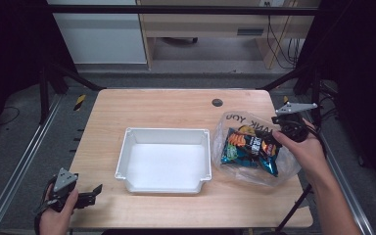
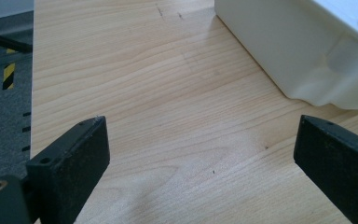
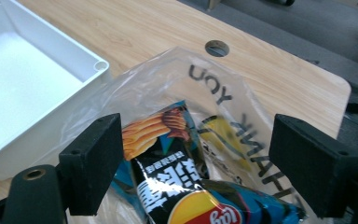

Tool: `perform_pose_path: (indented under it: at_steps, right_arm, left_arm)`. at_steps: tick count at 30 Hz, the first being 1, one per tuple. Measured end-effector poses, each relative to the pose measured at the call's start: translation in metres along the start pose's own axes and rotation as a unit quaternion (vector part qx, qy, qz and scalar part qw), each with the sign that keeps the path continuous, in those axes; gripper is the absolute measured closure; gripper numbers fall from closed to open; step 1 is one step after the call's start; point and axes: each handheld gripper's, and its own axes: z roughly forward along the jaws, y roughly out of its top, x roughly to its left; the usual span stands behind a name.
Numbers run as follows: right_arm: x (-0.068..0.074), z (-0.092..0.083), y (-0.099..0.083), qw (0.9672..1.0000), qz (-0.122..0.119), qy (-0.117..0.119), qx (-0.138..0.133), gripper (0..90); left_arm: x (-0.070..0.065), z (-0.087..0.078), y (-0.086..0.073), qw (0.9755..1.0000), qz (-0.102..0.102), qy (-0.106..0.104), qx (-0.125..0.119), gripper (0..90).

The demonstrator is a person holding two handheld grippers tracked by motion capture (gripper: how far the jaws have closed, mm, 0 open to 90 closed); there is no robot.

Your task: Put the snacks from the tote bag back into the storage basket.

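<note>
A glossy chip bag (image 1: 249, 147) lies flat inside a clear, crinkled plastic bag (image 1: 284, 169) on the wooden table (image 1: 166, 105), just right of the white plastic tub (image 1: 164, 159), its long axis slanting from far-left to near-right. The right gripper (image 1: 278, 142) hovers over it, jaws partly open and empty. The left gripper (image 1: 95, 192) rests at the near-left corner with its 2 jaws wide and empty.

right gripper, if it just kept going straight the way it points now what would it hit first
Most likely the chip bag inside the clear plastic bag: the right gripper has its open jaws either side of it. Whether the plastic film comes first is hard to judge, since depth is unclear. The white tray lies off to one side.
</note>
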Motion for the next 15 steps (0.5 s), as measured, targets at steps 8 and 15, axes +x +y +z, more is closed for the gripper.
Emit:
perform_pose_path:
  at_steps: [8,15]
  right_arm:
    - [0.002,0.008,-0.009,0.9999,-0.010,0.000,0.012,18.9]
    - [0.003,0.016,-0.013,0.9986,-0.032,-0.003,0.041,17.5]
  left_arm:
    - [0.000,0.001,0.001,1.0000,0.002,-0.001,0.000,3.1]
    - [-0.002,0.002,0.000,1.0000,0.004,-0.003,0.003,3.1]
